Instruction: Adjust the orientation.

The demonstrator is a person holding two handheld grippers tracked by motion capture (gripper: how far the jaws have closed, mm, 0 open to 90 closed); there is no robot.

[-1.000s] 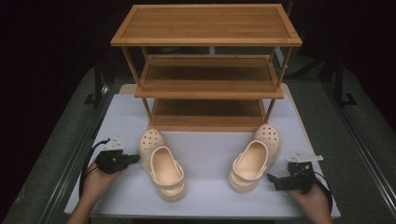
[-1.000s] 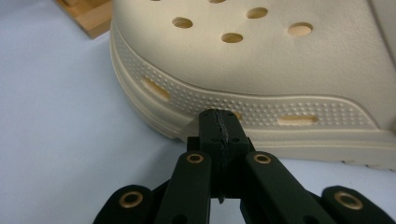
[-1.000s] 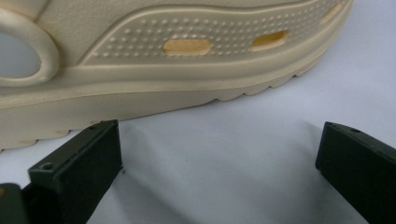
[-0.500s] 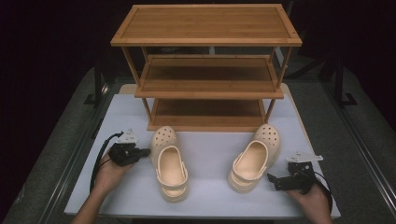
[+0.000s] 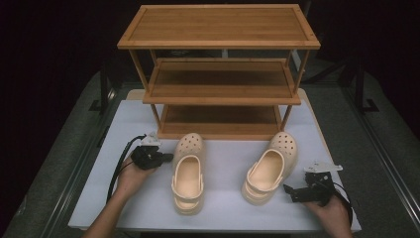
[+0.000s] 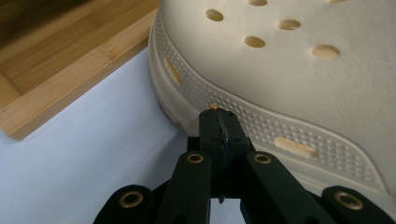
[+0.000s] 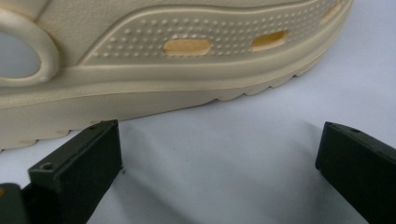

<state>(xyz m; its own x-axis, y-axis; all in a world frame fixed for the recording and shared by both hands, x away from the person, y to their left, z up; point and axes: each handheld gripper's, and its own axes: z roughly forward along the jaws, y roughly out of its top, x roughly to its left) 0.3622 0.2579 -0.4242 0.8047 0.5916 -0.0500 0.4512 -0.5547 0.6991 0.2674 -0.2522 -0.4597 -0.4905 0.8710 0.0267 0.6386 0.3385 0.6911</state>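
Note:
Two cream clogs lie on the white table in front of a three-tier wooden rack [image 5: 218, 25]. The left clog [image 5: 188, 173] points its toe at the rack's bottom shelf. My left gripper [image 5: 168, 157] is shut with nothing between the jaws, and its tip touches that clog's side wall [image 6: 303, 70] near the toe; in the left gripper view the left gripper [image 6: 219, 121] meets the dotted sole band. The right clog [image 5: 270, 168] lies angled. My right gripper [image 5: 289, 191] stands open just beside its heel; the right gripper [image 7: 219, 140] has bare table between its jaws, with the clog [image 7: 163, 70] beyond.
The rack's bottom shelf edge [image 6: 60, 70] lies close behind the left clog's toe. The white table top [image 5: 228, 163] has dark floor and rails on both sides. A cable trails from each gripper.
My left hand and gripper have moved right and toward the rack. The left clog has slid right with it and turned straighter. The right gripper and right clog have kept still.

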